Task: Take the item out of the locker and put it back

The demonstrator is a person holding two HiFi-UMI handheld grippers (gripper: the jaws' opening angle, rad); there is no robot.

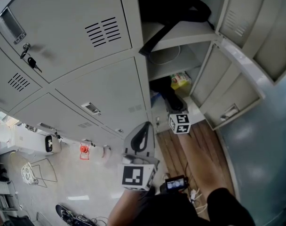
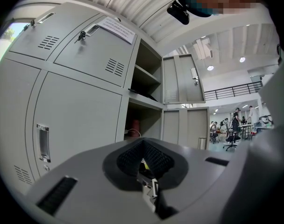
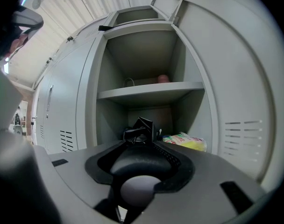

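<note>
Black item (image 3: 139, 129) in right tongs (image 3: 141, 143) at mouth of open locker (image 3: 179, 73); left tongs (image 2: 144, 160) closed.

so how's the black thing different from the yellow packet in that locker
The black item is dark and crumpled; the yellow packet is bright and printed. The black item is held in the right tool; the yellow packet lies loose, to its right. Both are under the same locker shelf.

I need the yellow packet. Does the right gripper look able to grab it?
Probably not yet: the yellow packet lies exposed, but the right gripper seems to hold a black item.
</note>
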